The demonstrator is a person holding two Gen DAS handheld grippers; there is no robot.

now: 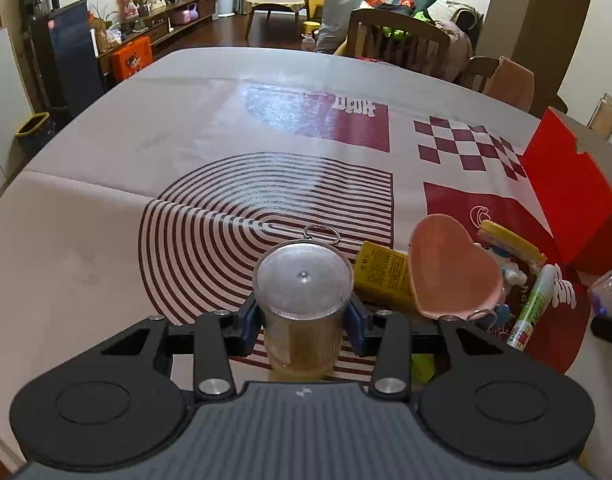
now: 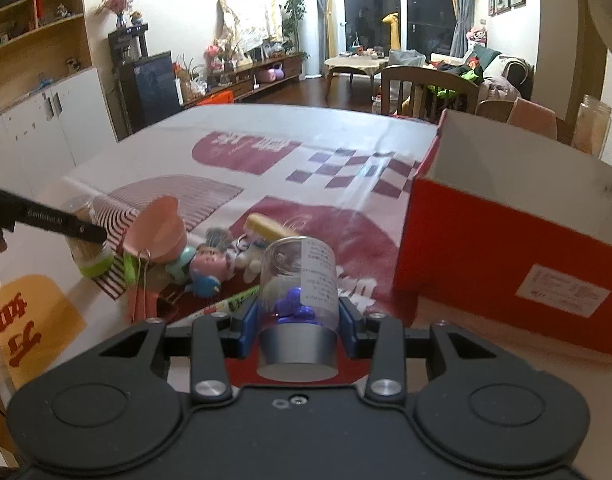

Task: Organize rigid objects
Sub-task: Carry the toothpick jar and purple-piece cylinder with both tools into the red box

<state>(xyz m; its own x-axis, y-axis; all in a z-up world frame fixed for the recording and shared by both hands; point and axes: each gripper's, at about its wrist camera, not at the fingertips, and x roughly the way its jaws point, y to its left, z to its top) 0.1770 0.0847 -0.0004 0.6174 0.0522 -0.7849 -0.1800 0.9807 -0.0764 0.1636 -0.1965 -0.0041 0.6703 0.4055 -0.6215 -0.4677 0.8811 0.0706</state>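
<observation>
The left claw [image 1: 304, 316] grips a clear jar [image 1: 303, 304] pointing away; the right claw [image 2: 298, 322] grips a glass dome [image 2: 300, 280], base [image 2: 298, 350] nearest.

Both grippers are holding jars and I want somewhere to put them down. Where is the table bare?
The tablecloth is bare left of and beyond the left gripper, across the striped arcs. It is crowded between the pink heart dish and the red box, ahead of the right gripper.
</observation>
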